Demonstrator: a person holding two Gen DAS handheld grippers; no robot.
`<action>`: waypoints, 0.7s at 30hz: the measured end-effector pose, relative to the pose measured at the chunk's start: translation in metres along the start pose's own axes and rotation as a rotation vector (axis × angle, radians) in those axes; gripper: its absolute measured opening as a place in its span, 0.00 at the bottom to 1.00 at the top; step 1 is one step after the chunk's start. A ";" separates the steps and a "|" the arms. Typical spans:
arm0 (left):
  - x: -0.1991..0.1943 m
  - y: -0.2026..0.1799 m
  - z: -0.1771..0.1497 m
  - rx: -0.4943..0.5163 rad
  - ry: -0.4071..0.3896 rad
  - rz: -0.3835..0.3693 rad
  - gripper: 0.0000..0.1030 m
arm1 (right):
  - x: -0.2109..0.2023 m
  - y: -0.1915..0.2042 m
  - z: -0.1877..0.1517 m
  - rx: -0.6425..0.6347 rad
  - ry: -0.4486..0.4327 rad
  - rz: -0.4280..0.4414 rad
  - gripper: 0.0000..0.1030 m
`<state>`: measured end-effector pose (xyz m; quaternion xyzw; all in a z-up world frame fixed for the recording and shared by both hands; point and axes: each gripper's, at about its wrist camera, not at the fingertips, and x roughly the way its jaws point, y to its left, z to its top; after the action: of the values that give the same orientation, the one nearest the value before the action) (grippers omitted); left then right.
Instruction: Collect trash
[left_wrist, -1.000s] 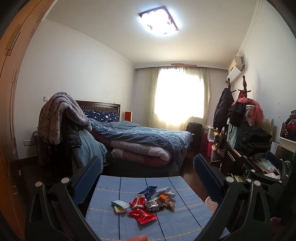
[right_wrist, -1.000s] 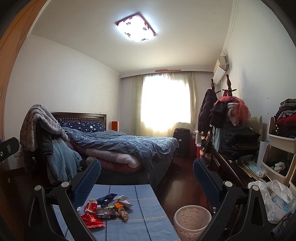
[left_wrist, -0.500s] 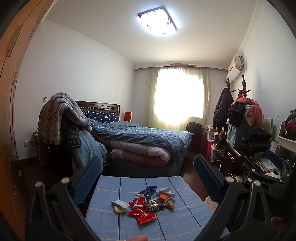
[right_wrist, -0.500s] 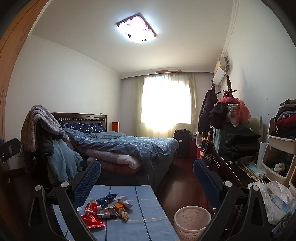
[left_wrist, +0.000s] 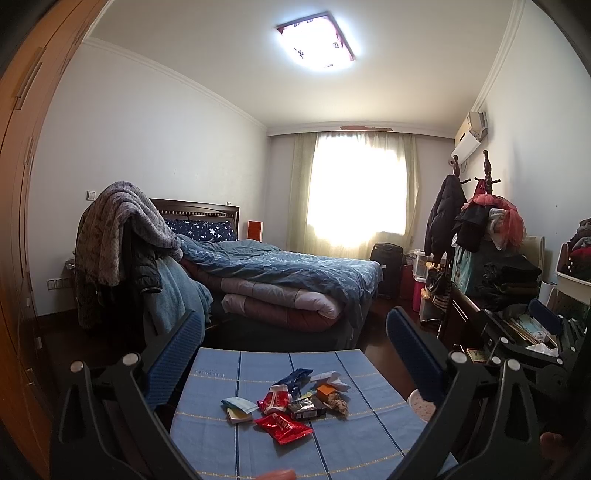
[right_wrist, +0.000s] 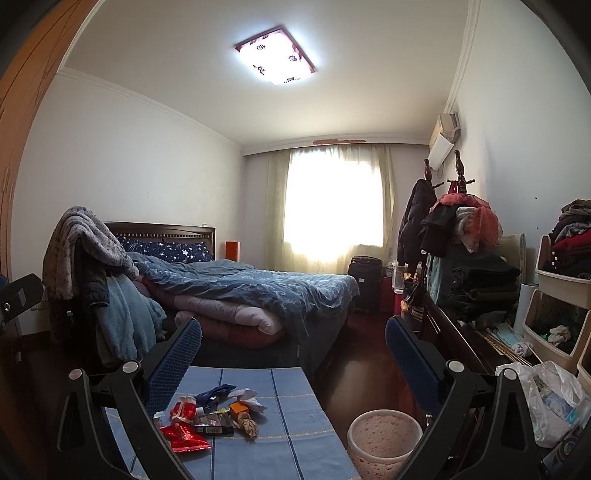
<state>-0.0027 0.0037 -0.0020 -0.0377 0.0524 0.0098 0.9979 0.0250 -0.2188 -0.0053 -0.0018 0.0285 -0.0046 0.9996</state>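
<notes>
Both your wrist cams sit raised behind the desk (left_wrist: 229, 443), facing the bed (left_wrist: 295, 273) and window (right_wrist: 332, 210). They share the wrapper pile (right_wrist: 207, 413); your right one sits further right, catching the wastebasket (right_wrist: 384, 435).

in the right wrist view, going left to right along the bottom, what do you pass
red wrapper → black packet → crumpled brown wrapper → pink wastebasket → white plastic bag
</notes>
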 end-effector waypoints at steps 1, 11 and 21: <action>0.000 0.000 0.000 0.000 -0.001 0.000 0.97 | 0.000 0.000 0.000 0.000 0.000 0.000 0.97; 0.000 -0.001 -0.002 0.001 0.002 -0.001 0.97 | 0.002 0.005 -0.003 -0.005 0.009 0.007 0.97; 0.002 0.000 -0.007 -0.002 0.015 -0.001 0.97 | 0.009 0.009 -0.007 -0.011 0.026 0.013 0.97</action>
<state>-0.0015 0.0033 -0.0093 -0.0387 0.0599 0.0093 0.9974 0.0333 -0.2104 -0.0129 -0.0069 0.0415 0.0021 0.9991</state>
